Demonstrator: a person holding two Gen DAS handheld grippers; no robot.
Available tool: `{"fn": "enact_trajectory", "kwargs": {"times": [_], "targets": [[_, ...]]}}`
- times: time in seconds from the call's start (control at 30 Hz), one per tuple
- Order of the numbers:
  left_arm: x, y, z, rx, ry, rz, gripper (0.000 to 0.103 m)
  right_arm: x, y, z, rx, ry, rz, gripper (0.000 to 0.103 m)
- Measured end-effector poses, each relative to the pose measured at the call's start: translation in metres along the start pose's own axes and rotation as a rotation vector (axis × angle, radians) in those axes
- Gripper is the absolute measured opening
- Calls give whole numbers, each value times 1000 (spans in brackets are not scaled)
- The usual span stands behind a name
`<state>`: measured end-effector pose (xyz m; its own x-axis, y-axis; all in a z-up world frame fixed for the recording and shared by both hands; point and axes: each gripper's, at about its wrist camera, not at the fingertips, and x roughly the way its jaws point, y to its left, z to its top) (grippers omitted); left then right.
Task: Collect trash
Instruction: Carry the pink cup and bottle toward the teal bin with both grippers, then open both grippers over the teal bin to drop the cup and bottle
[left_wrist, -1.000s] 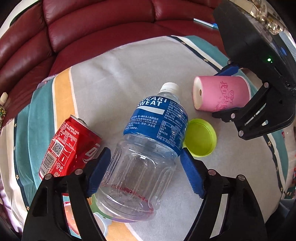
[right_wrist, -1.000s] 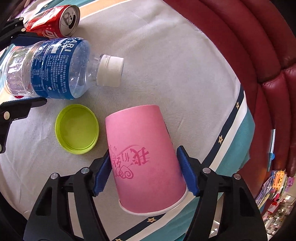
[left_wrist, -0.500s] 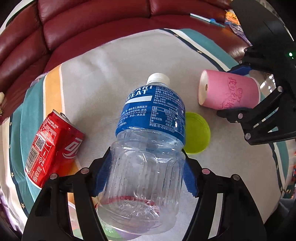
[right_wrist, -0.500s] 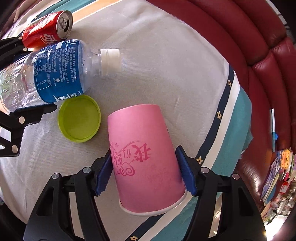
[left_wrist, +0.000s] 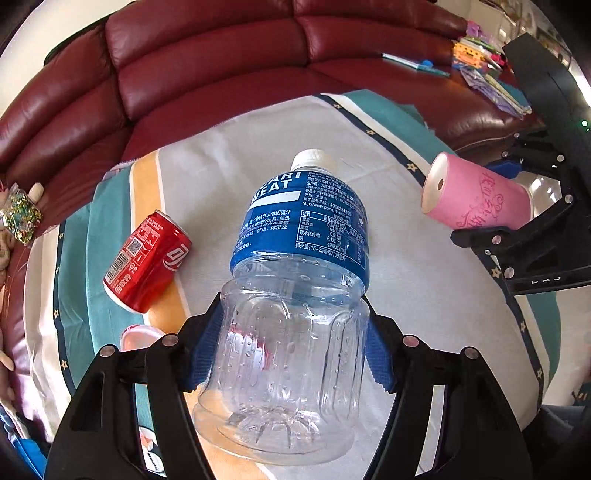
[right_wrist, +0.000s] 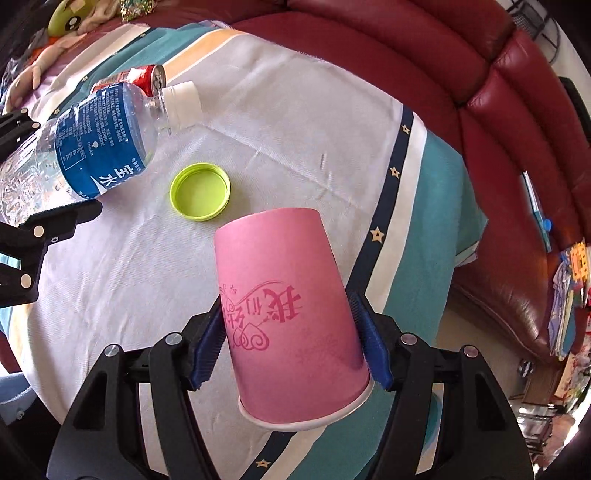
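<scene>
A: Why is the plastic bottle held at its lower part?

B: I think because the clear ribbed body there is wide and gives the blue pads a good place. The left gripper is clenched on it, one pad on each side, and the bottle is in the air above the desk, with its white cap pointing away from the camera. It looks empty. It has a blue label with white letters, and the clear part has small bumps.

A: And the pink paper cup?

B: The right gripper is grasping it near the rim, where the cup is widest. It is also lifted off the desk. The open mouth is toward the camera and the closed bottom points away and down. It has a darker pink print on the side and a white rim.

A: What remains on the desk?

B: A red can lies on its side on the striped cloth, left of the bottle. A green lid lies flat with the hollow side up, between bottle and cup in the right view. Behind the desk is a dark red sofa. I judge both pieces are ready to carry away, but no bin is visible.
</scene>
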<state>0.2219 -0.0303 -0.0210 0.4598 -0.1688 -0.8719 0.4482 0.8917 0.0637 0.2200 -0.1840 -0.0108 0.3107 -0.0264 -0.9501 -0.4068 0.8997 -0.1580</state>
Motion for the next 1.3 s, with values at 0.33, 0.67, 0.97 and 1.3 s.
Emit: {"fn": "enact_trajectory", "kwargs": {"times": [0.33,0.67,0.97,1.3], "targets": [[-45,-65,-18,21,-53,-72,68,-45,-21,-94,198,-90,68,62],[-48,-154,-23,97,-32,-168,68,-66,-78,-186,405,-173,90,62],[-32,-250,-3,216,9,-253,68,-80,-151,-273,666,-239,113,62],[-5,-339,25,304,58,-305,68,-71,-202,-333,826,-243,123,63]]}}
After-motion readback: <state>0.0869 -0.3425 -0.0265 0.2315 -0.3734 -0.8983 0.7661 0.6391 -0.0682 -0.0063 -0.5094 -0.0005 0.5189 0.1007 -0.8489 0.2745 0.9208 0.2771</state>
